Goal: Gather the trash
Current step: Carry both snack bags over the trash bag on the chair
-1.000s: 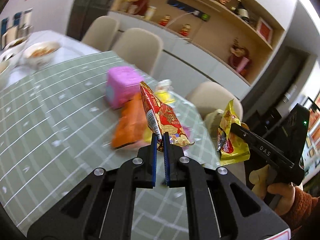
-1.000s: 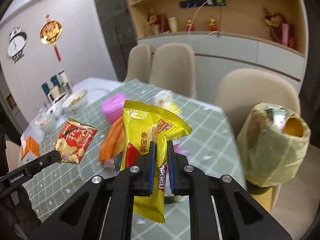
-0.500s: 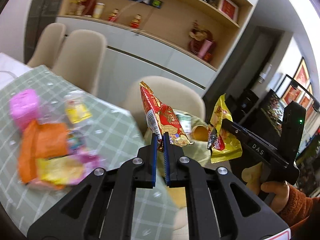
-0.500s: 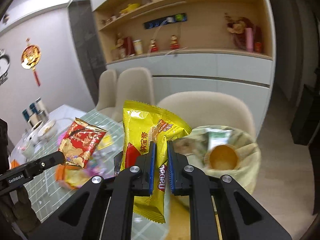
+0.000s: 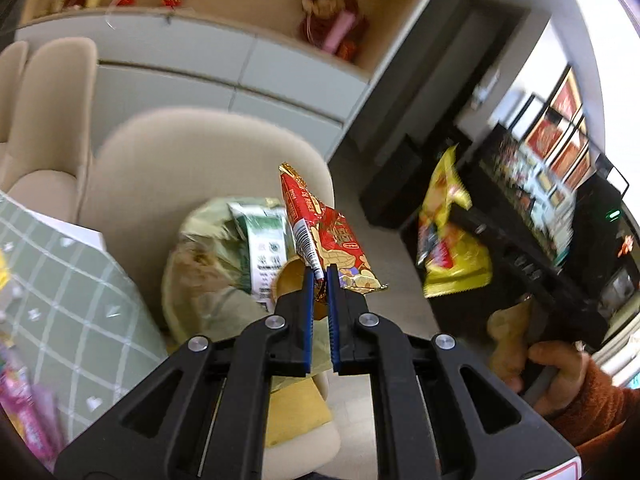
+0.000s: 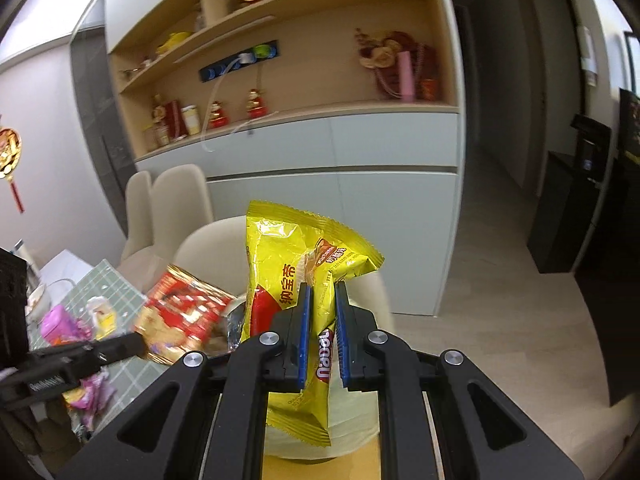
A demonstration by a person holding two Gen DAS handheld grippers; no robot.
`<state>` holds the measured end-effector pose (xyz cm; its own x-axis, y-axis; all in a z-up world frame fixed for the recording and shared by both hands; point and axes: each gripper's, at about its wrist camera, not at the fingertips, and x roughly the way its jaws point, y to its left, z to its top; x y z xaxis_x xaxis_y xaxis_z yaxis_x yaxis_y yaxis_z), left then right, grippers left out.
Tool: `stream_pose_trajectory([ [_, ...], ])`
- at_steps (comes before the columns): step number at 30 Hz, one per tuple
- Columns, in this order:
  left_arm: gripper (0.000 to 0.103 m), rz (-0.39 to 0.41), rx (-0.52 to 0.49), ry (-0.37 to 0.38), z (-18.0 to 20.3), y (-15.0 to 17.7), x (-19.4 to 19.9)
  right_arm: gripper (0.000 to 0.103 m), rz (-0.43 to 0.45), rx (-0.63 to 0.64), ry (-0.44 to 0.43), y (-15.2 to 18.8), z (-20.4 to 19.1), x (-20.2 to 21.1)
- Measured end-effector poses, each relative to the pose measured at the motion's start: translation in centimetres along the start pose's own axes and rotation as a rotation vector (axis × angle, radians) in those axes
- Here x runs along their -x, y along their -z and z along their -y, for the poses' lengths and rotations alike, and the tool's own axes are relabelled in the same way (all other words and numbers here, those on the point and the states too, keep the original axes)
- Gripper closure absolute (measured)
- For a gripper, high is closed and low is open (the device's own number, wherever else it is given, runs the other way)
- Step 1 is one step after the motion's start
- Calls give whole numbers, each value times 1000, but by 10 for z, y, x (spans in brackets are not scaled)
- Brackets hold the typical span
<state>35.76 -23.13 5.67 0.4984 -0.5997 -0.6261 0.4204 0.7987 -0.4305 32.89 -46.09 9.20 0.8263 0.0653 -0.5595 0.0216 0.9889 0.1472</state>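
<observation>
My left gripper is shut on a red snack wrapper and holds it over a bin lined with a pale green bag. A green-and-white packet lies in the bin. My right gripper is shut on a yellow snack wrapper; in the left wrist view that wrapper hangs to the right of the bin. The red wrapper also shows at lower left of the right wrist view. The bin is mostly hidden below my right gripper.
A beige chair stands behind the bin. The green checked tablecloth lies at left with pink and yellow wrappers on it. A white cabinet with shelves stands behind. Wooden floor lies to the right.
Both grippers swung right, away from the table, with their wrappers. The bin has come under the left gripper and the table slid off to the left edge.
</observation>
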Motion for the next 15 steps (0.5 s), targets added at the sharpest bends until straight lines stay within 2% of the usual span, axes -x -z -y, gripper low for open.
stream_pose_trajectory([
  [2,97,-72,0,-29,1,0,-32,90,-8,-11,9,0,14,-8],
  [5,97,-137,1,-74,-1,1,-61,90,-18,-34,14,-1,31,-18],
  [10,97,-179,20,-123,-9,3,-79,90,-41,-56,0,1,47,-35],
  [15,97,-199,19,-171,-15,3,-88,90,-65,-49,-37,2,41,-51],
])
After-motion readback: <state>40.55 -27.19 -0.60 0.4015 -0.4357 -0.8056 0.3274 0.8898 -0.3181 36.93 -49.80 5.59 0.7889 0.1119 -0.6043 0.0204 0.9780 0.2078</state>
